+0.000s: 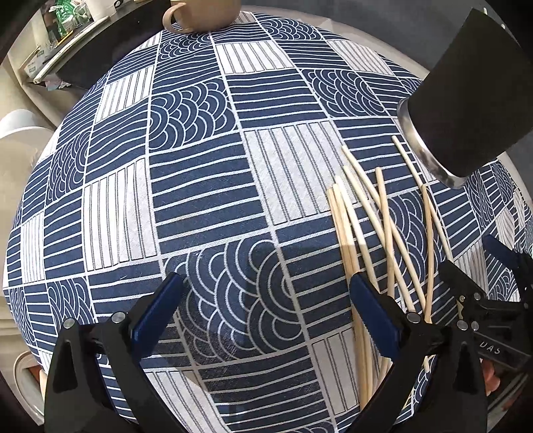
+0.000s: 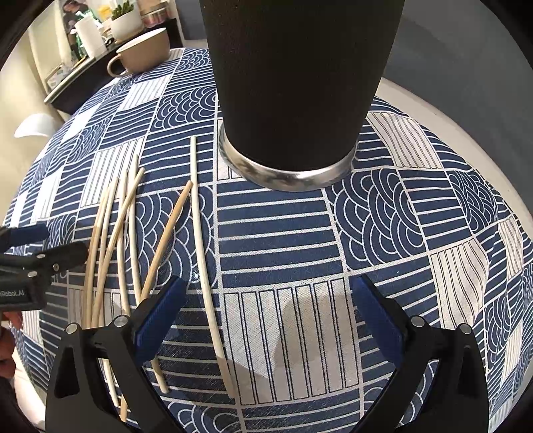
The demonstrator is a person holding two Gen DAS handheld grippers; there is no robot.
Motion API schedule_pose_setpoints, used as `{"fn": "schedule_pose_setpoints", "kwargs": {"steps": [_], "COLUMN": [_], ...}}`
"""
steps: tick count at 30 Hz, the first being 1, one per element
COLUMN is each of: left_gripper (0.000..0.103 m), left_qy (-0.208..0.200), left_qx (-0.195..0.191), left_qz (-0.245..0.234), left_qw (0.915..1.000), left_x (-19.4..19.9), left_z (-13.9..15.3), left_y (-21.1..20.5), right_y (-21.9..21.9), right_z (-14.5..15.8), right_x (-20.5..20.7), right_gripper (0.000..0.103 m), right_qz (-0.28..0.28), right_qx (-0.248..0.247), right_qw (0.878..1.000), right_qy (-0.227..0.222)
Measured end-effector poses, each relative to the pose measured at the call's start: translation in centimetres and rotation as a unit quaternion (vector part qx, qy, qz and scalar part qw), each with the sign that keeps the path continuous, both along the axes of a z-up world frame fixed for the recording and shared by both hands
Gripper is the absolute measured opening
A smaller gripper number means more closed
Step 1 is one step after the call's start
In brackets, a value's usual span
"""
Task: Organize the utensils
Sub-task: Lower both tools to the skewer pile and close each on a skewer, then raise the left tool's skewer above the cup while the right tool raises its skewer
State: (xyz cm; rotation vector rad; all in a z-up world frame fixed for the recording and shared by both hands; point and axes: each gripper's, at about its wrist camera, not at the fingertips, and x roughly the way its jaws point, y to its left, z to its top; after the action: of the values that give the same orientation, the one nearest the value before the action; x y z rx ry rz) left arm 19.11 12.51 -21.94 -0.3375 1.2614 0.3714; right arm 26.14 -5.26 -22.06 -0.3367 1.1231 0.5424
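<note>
Several pale wooden chopsticks lie loose and crossed on the blue and white patterned tablecloth; they also show in the right wrist view. A tall black cup with a steel base stands upright just beyond them, at the right in the left wrist view. My left gripper is open and empty, its right finger over the chopsticks' near ends. My right gripper is open and empty, facing the cup, with one chopstick lying between its fingers. The right gripper shows at the right edge of the left wrist view.
A beige mug stands at the far side of the table, also in the left wrist view. A dark shelf with a white plant pot and boxes lies behind it. The left gripper's body sits at the left edge.
</note>
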Motion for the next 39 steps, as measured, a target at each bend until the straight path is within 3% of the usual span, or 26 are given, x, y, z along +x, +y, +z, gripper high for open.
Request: {"fn": "schedule_pose_setpoints", "kwargs": {"steps": [11,19,25,26,27,28,29,30,33,34,39], "left_gripper": [0.099,0.099,0.098,0.094,0.092,0.085,0.075,0.069,0.009,0.005,0.005], "left_qy": [0.017,0.037,0.061,0.06,0.058,0.055,0.053,0.05,0.053,0.055,0.052], "left_qx": [0.021,0.009,-0.005,-0.004,-0.003,-0.002,-0.001,0.0,-0.011,-0.024,-0.056], "left_qz": [0.004,0.02,0.01,0.004,0.001,-0.001,-0.002,-0.002,-0.005,0.002,0.017], "left_qw": [0.9996,0.9991,0.9981,0.9982,0.9983,0.9985,0.9986,0.9988,0.9985,0.9982,0.997], "left_x": [1.2,1.7,2.6,2.5,2.5,2.4,2.2,1.7,1.2,0.8,-0.3], "left_z": [0.0,0.1,0.2,0.3,0.4,0.7,0.9,0.9,1.5,1.6,1.7], "left_y": [-1.6,-1.2,-0.7,-0.7,-0.7,-0.6,-0.5,-0.1,0.5,1.0,2.4], "right_y": [1.5,4.3,4.4,4.1,3.9,3.5,3.1,2.9,2.7,2.6,1.5], "right_z": [-0.2,-0.6,-0.6,-0.5,-0.2,0.5,0.8,1.1,1.1,1.2,1.2], "right_x": [1.1,4.3,4.2,4.0,3.8,3.8,3.7,3.8,3.7,3.6,2.5], "right_gripper": [0.097,0.097,0.096,0.087,0.065,0.05,0.02,0.009,0.009,0.009,0.008], "right_qz": [-0.003,0.012,0.004,-0.001,-0.005,-0.01,-0.012,-0.013,-0.003,-0.009,-0.02], "right_qx": [-0.025,-0.099,-0.085,-0.081,-0.074,-0.067,-0.065,-0.068,-0.071,-0.072,-0.058], "right_qw": [0.999,0.986,0.99,0.991,0.992,0.993,0.993,0.993,0.993,0.993,0.993], "right_qy": [0.033,0.131,0.113,0.108,0.101,0.093,0.094,0.099,0.092,0.089,0.097]}}
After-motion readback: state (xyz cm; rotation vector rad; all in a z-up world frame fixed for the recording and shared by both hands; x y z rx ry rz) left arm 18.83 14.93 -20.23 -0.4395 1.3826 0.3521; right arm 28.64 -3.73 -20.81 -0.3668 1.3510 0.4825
